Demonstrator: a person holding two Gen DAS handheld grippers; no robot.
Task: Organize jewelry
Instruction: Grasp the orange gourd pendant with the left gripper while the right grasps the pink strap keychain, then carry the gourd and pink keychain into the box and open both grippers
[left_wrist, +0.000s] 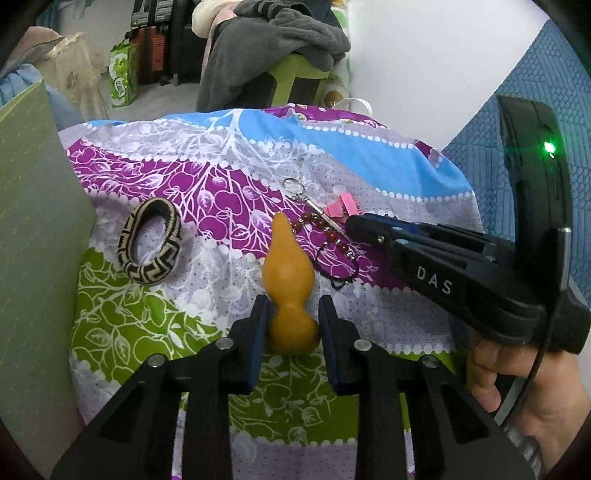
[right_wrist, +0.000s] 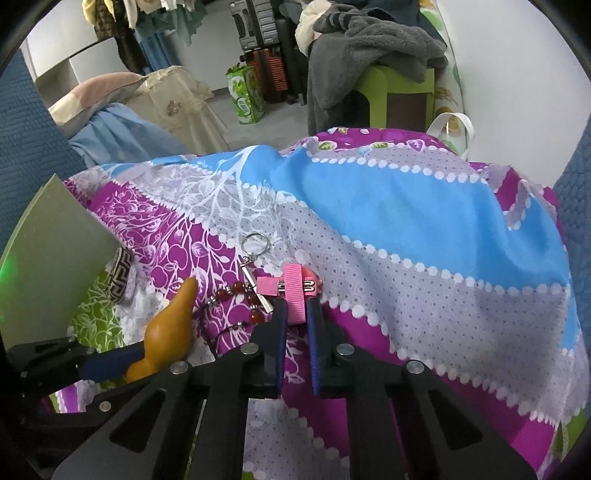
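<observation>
A purple, blue, grey and green floral bedsheet (left_wrist: 207, 177) fills mid-frame; the left gripper (left_wrist: 291, 306), lower centre, straddles an orange gourd-shaped ornament (left_wrist: 289, 273), jaws apart; the right gripper (right_wrist: 296, 308) pinches a pink ribbon hair clip (right_wrist: 295, 291); a red bead bracelet (right_wrist: 236, 290) lies left of it.

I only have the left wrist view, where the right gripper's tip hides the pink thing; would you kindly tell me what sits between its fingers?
Observer: A pink ribbon hair clip; its loop lies between the fingers of the right gripper.
Operator: Is it gripped already?
Observer: I cannot tell; the fingers flank the loop closely, and the clip seems to rest on the cloth.
Operator: Is there any metal in it?
Observer: Yes, a silver clasp shows at the bow's middle.
</observation>
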